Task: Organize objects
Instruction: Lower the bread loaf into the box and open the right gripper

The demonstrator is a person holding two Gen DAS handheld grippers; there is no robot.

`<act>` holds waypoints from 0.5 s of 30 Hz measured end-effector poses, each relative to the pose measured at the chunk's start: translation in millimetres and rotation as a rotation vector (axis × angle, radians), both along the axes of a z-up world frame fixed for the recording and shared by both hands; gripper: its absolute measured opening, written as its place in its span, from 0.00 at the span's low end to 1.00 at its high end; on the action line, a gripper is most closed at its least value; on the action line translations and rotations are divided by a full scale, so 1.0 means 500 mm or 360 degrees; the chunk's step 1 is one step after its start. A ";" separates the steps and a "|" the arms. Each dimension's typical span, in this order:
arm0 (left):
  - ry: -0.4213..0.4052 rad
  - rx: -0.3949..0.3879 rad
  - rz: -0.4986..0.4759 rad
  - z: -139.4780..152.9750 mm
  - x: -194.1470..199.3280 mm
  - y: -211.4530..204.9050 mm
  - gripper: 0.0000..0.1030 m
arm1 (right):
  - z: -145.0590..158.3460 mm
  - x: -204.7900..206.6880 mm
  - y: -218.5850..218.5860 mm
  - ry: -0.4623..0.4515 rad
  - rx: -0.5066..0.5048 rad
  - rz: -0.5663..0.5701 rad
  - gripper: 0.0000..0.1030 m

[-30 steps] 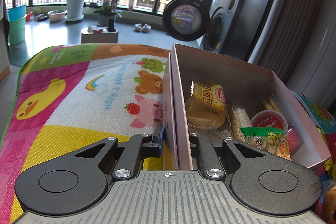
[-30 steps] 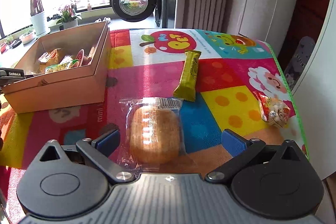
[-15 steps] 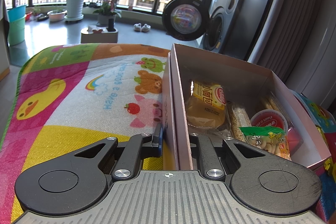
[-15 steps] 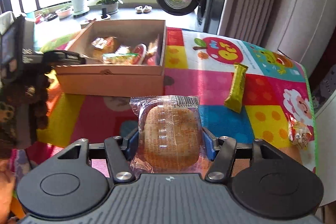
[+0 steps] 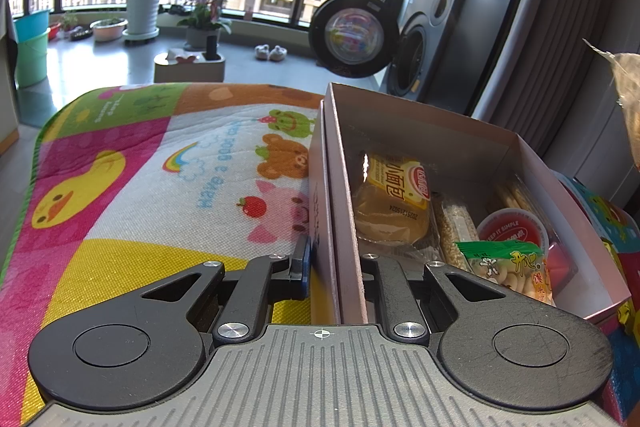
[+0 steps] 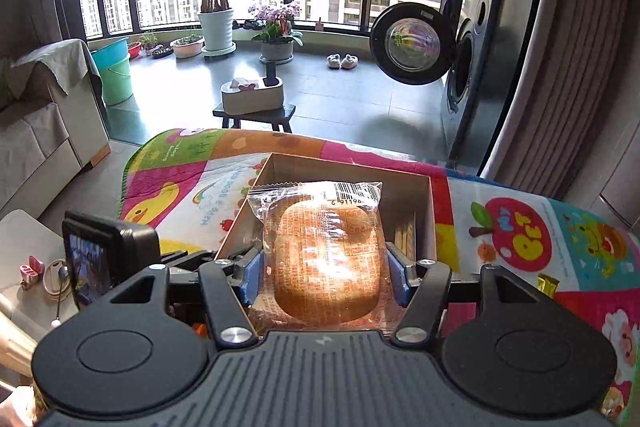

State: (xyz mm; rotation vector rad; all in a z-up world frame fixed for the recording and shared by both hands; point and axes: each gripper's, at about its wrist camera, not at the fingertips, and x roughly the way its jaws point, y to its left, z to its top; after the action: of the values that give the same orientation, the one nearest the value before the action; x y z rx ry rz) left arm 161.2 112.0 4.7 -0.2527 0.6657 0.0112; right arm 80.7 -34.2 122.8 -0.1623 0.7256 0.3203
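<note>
The wrapped bun (image 6: 326, 259) sits clamped between the blue pads of the right gripper (image 6: 326, 273), held in the air above the open cardboard box (image 6: 424, 195), and its wrapper edge also shows at the right border of the left wrist view. The left gripper (image 5: 334, 265) is pinched on the box's near side wall, one finger outside and one inside. The box rests on a cartoon play mat (image 5: 160, 187) and already holds a yellow bread packet (image 5: 394, 203), a red-lidded cup (image 5: 512, 233) and a green snack bag (image 5: 508, 267).
</note>
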 end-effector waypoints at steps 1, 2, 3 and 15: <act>0.0000 -0.0001 0.0000 0.000 0.000 0.000 0.15 | -0.004 0.029 0.012 -0.0012 -0.0022 -0.0015 0.58; 0.0000 -0.0001 0.0000 0.000 0.000 0.000 0.15 | -0.008 0.052 0.022 -0.0027 -0.0040 -0.0032 0.58; 0.0001 -0.0001 -0.0001 0.000 0.000 -0.001 0.15 | -0.012 0.069 0.029 -0.0050 -0.0057 -0.0051 0.58; 0.0003 -0.0003 -0.0002 0.000 -0.002 0.001 0.15 | -0.064 0.147 -0.015 -0.0085 -0.0047 -0.0248 0.83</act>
State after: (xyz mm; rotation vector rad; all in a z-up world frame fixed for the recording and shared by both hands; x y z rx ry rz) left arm 160.4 112.4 4.5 -0.2539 0.6675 0.0096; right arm 154.4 -41.5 90.9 -0.1409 0.6861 0.1559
